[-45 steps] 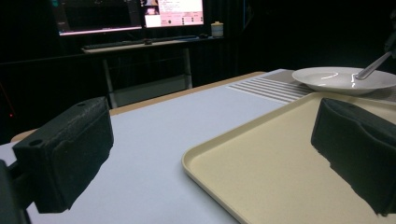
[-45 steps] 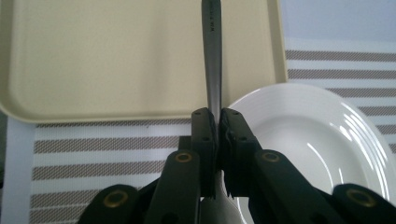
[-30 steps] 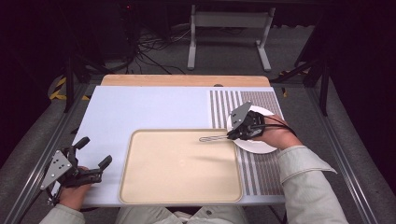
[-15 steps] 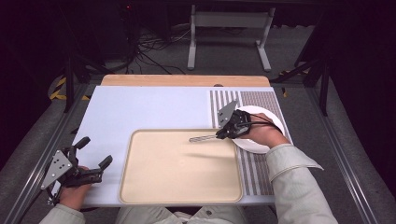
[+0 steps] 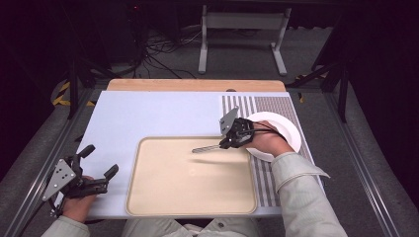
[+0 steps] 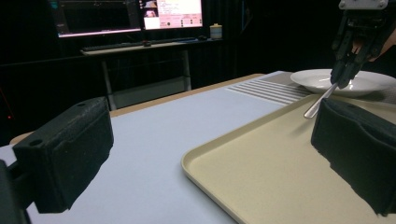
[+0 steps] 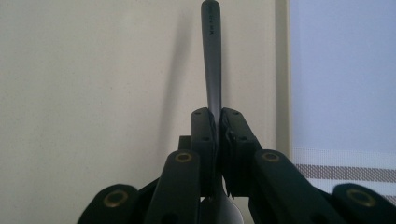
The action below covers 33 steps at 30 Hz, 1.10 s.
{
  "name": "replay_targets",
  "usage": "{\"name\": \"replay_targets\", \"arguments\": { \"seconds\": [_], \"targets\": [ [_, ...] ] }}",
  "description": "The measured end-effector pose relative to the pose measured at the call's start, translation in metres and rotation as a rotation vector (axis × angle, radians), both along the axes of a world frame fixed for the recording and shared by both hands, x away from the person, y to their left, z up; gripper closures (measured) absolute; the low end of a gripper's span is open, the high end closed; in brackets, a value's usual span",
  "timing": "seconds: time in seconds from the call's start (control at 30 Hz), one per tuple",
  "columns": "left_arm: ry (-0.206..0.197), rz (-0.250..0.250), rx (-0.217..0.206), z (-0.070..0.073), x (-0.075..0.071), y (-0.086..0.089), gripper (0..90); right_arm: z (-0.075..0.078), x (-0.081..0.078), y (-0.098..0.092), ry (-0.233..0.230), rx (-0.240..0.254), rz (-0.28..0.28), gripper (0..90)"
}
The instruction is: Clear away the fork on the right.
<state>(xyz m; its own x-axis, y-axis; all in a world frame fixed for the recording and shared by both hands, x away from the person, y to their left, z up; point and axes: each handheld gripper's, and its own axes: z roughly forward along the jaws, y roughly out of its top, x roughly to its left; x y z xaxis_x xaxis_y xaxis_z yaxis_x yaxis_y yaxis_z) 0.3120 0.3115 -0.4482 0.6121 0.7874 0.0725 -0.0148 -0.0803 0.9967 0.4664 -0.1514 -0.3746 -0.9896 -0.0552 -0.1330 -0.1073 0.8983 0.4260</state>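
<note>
Spoon (image 7: 211, 60) juts from right claw (image 7: 218, 122), clamped between its jaws.

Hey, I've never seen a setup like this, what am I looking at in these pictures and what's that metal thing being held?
A person sits at a table and works with a hand-held two-jaw gripper in each hand; there is no robot arm. One picture comes from a camera above the table. The other two come from small cameras riding on each gripper, looking along its black jaws.

On the table lie a pale blue mat, a striped mat, a beige tray and a white plate.

The right gripper is shut on a metal utensil, likely a spoon, gripping near its bowl so the handle sticks out above the tray. The left gripper is open and holds nothing, at the table's near left corner.
</note>
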Motion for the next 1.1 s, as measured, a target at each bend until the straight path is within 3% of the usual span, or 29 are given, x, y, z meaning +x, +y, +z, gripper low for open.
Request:
{"name": "replay_targets", "arguments": {
  "seconds": [0.4,1.1],
  "targets": [
    [0.002,0.000,-0.003,0.000,0.000,0.000,0.0,-0.014,0.003,0.015,0.021,-0.015,0.020,84.4],
    [0.002,0.000,-0.003,0.000,0.000,0.000,0.0,-0.036,0.006,0.020,0.067,-0.071,0.026,84.2]
  ]
}}
